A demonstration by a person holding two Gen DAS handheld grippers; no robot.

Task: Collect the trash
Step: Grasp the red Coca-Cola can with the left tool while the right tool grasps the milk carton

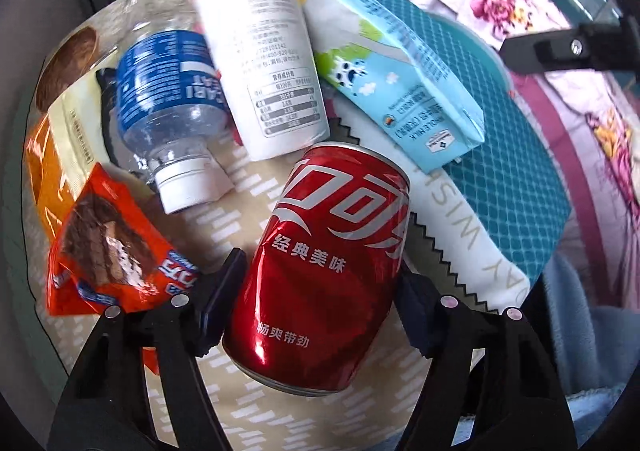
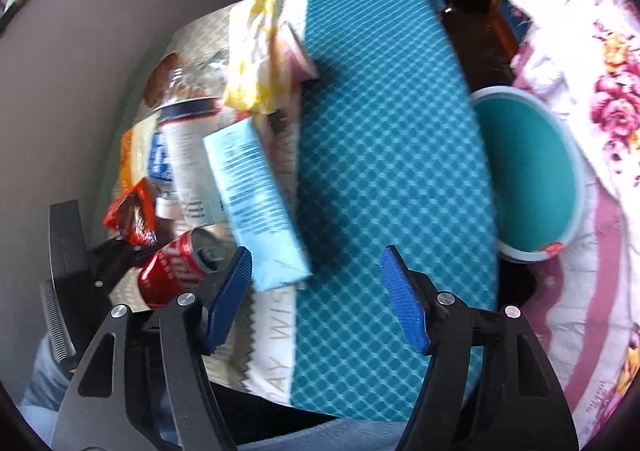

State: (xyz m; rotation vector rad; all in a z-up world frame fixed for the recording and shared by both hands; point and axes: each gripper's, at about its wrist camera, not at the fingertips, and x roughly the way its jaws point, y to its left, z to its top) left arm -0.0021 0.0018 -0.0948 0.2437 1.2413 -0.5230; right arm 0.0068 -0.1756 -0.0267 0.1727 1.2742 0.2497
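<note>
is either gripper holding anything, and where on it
The left gripper clamps the red cola can across its lower sidewall; the right gripper is open, holding nothing.

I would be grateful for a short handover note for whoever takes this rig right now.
Left hand-held gripper: pads on both sides of the red cola can, apparently gripping it.
Right hand-held gripper: open, empty, over the teal mat.
Still on the table: clear bottle with blue label, white cup, light blue milk carton, orange snack wrapper, yellow wrapper.
Teal bin stands beyond the mat's right edge; nothing visible inside.
Done: nothing visibly binned. Left: bin the can, then the rest.
</note>
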